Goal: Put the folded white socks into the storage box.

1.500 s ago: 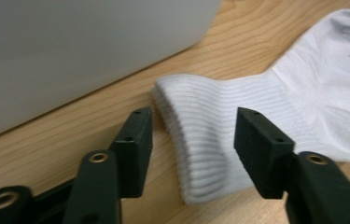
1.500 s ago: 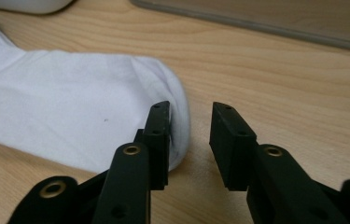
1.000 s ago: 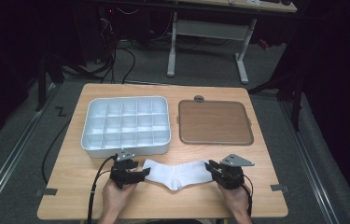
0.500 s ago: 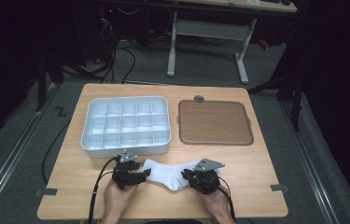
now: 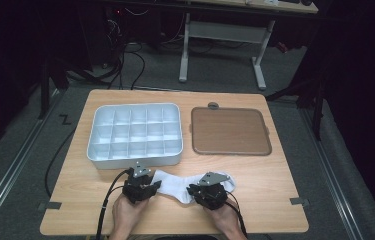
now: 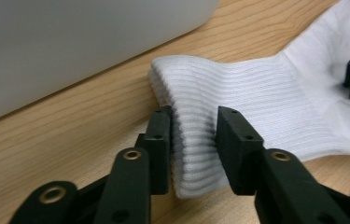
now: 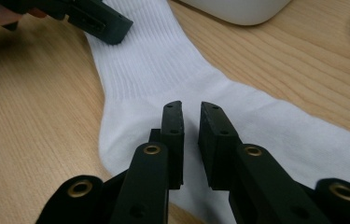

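A white sock (image 5: 175,186) lies flat near the table's front edge, cuff to the left and toe to the right. My left gripper (image 5: 156,186) sits at the cuff. In the left gripper view its jaws have just been closing, and the left gripper (image 6: 193,122) now pinches the ribbed cuff (image 6: 196,154), which bunches between the pads. My right gripper (image 5: 191,190) rests on the sock's heel. In the right gripper view the right gripper (image 7: 191,110) has its jaws nearly together, tips down on the sock (image 7: 163,70), after closing a little. The left gripper (image 7: 100,21) shows at the far end.
A white compartment tray (image 5: 135,161) stands just behind the sock, close to the left gripper, with its wall (image 6: 70,46) beside the cuff. A brown tray (image 5: 230,131) lies at the back right, with a small round object (image 5: 213,105) behind it. The table's front edge is near both hands.
The right gripper has slid left along the sock from the toe end to the heel. The left gripper stayed in place and its jaws closed onto the cuff.
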Demonstrator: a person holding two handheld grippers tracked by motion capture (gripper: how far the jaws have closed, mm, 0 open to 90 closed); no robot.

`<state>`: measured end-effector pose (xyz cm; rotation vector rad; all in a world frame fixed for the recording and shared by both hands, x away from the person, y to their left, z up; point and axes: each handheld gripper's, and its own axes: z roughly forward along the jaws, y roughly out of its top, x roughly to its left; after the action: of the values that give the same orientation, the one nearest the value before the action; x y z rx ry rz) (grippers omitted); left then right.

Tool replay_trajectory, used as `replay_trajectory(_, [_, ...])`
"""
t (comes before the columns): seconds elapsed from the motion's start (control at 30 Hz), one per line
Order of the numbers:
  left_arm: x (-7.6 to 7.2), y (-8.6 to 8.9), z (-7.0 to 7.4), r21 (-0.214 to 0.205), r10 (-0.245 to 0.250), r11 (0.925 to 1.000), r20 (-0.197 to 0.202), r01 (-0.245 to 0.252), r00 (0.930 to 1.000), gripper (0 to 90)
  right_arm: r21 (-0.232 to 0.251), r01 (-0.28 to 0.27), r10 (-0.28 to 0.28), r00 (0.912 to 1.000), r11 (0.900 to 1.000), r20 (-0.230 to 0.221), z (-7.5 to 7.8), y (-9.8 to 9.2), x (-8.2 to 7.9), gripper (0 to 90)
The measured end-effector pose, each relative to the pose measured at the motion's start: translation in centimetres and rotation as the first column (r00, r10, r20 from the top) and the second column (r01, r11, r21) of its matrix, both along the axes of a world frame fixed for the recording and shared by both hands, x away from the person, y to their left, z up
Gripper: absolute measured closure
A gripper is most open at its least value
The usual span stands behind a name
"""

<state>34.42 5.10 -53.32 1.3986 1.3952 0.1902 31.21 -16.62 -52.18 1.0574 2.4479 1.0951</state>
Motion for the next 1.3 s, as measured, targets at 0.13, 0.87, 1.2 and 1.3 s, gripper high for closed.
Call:
replay_trajectory(0.13, [-0.1, 0.2, 0.0, -0.037, -0.013, 0.9992, -0.019, 0.012, 0.9997, 75.2, -0.022, 0.003, -0.003, 1.0000, 0.9997, -0.002, -0.6, 0.0, -0.1, 80.6])
replay_trajectory(0.87, [-0.2, 2.1, 2.7, -0.179, -0.050, 0.9828, -0.013, 0.046, 0.9987, 79.4, -0.037, -0.014, 0.015, 0.9997, 0.9992, 0.018, -0.7, 1.0, -0.1, 82.1])
replay_trajectory(1.2, [-0.1, 2.9, 3.8, -0.225, -0.056, 0.9729, 0.001, 0.055, 0.9984, 79.4, -0.033, -0.030, 0.030, 0.9995, 0.9990, 0.013, -0.7, 2.0, 0.1, 82.2])
replay_trajectory(1.3, [-0.2, 2.9, 4.2, -0.234, -0.061, 0.9703, 0.012, 0.062, 0.9981, 79.4, -0.026, -0.034, 0.035, 0.9993, 0.9991, 0.013, -0.8, 2.2, 0.2, 82.2])
